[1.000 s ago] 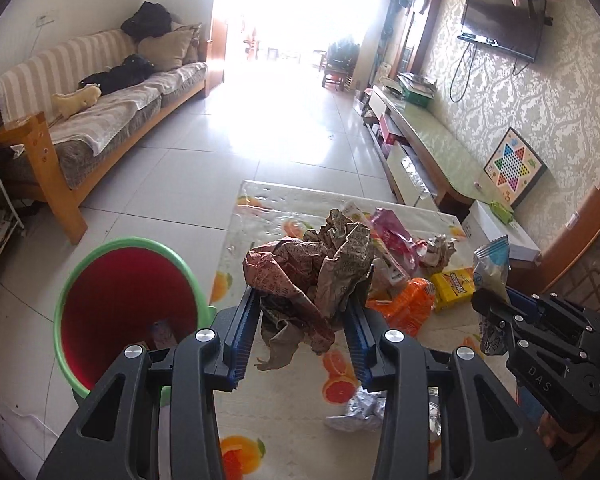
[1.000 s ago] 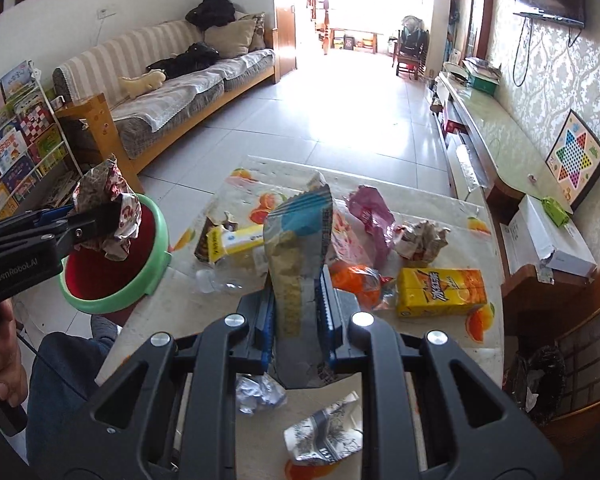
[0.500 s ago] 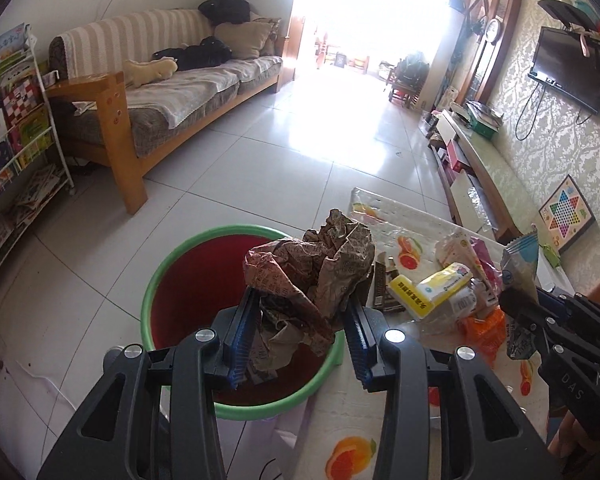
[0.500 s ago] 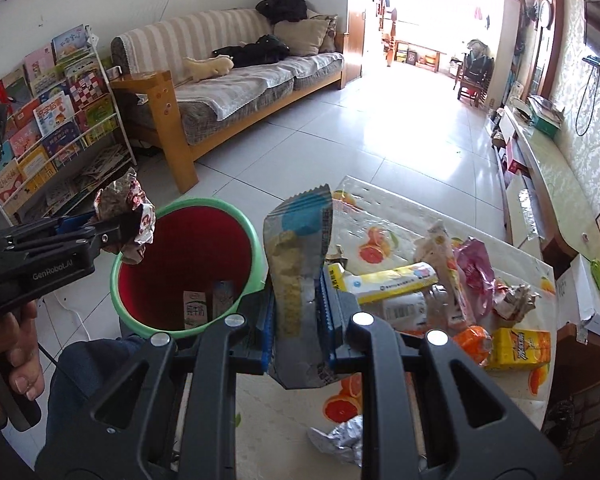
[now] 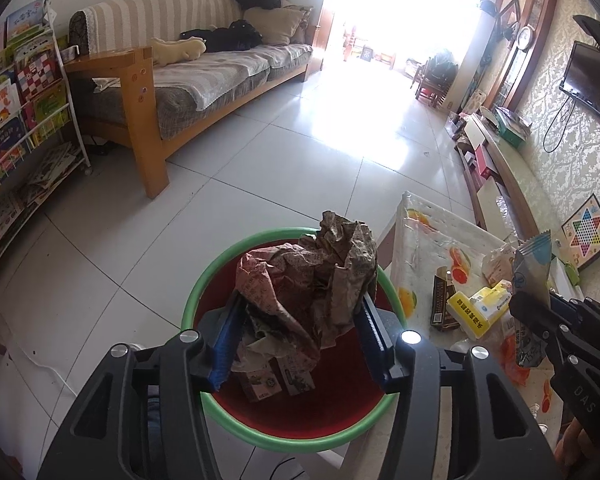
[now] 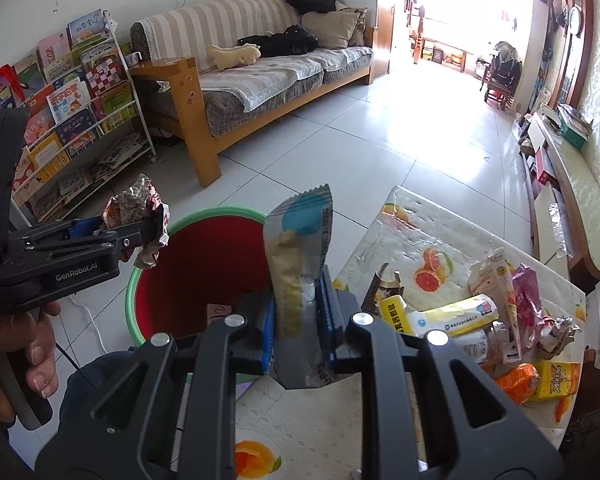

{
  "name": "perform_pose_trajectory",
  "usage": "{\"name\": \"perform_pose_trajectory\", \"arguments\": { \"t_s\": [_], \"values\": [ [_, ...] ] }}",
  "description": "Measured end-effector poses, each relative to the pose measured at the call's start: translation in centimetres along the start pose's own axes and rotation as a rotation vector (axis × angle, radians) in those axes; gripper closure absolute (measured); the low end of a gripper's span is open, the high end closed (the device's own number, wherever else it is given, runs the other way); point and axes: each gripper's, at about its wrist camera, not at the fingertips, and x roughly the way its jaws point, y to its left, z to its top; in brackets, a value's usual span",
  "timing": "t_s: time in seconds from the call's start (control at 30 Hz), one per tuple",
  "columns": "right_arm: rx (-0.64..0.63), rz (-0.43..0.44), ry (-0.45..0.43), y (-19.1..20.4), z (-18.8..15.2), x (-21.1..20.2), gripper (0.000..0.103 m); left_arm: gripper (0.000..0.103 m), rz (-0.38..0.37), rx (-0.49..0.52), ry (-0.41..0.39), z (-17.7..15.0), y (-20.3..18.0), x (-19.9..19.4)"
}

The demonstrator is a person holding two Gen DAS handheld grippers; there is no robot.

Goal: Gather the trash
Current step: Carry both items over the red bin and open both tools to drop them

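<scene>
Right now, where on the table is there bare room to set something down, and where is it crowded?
The table is bare at its far end, around the printed orange slice, and at its near edge, left of the yellow carton. The right side is crowded: yellow box, pink wrapper, orange packet.
</scene>
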Motion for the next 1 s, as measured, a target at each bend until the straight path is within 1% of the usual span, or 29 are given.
{"name": "perform_pose_trajectory", "arguments": {
  "t_s": [0.03,0.07,0.13,0.2,0.23,0.3,0.47,0.53,0.6,0.8,0.83,0.87,0.9,0.93,0.97,1.0],
  "values": [
    [-0.003,0.002,0.001,0.1,0.1,0.2,0.084,0.041,0.002,-0.005,-0.003,-0.1,0.1,0.0],
    [-0.007,0.004,0.002,0.3,0.2,0.3,0.084,0.04,0.003,-0.011,-0.003,-0.2,0.3,0.0],
    [-0.01,0.01,0.003,0.4,0.1,0.5,0.084,0.029,0.003,-0.024,-0.003,-0.4,0.6,0.0],
    [-0.009,0.018,0.008,0.7,0.2,0.9,0.084,0.028,0.004,-0.037,-0.005,-0.6,1.0,-0.1],
    [-0.007,0.022,0.01,0.8,0.3,1.1,0.084,0.024,-0.006,-0.046,-0.003,-0.7,1.2,-0.1],
    [-0.007,0.027,0.01,1.1,0.5,1.4,0.084,0.019,-0.004,-0.058,-0.005,-0.8,1.7,-0.1],
    [-0.022,0.049,0.011,2.2,0.8,1.9,0.084,0.017,0.022,-0.094,-0.028,-0.9,3.1,-0.6],
    [-0.03,0.059,0.013,2.7,1.0,2.2,0.084,0.012,0.033,-0.108,-0.043,-0.8,3.6,-1.0],
    [-0.037,0.071,0.017,3.3,1.1,2.6,0.084,0.01,0.051,-0.115,-0.056,-0.9,4.0,-1.5],
    [-0.058,0.11,0.029,5.4,1.5,3.8,0.082,0.009,0.082,-0.138,-0.073,-1.1,5.6,-2.5],
    [-0.06,0.115,0.026,5.7,1.6,3.9,0.076,0.009,0.086,-0.141,-0.072,-1.1,5.8,-2.6],
    [-0.063,0.118,0.028,6.0,1.7,4.0,0.074,0.008,0.091,-0.142,-0.069,-1.3,6.0,-2.6],
    [-0.066,0.125,0.026,6.2,1.8,4.1,0.07,0.008,0.095,-0.143,-0.067,-1.4,6.1,-2.6],
    [-0.069,0.125,0.024,6.3,1.9,4.1,0.06,0.008,0.098,-0.145,-0.065,-1.5,6.3,-2.6],
    [-0.071,0.122,0.019,6.5,2.0,4.0,0.052,0.008,0.099,-0.148,-0.063,-1.6,6.4,-2.6],
    [-0.068,0.116,0.004,6.5,2.1,3.7,0.037,0.008,0.1,-0.151,-0.063,-1.5,6.6,-2.6]
  ]
}}
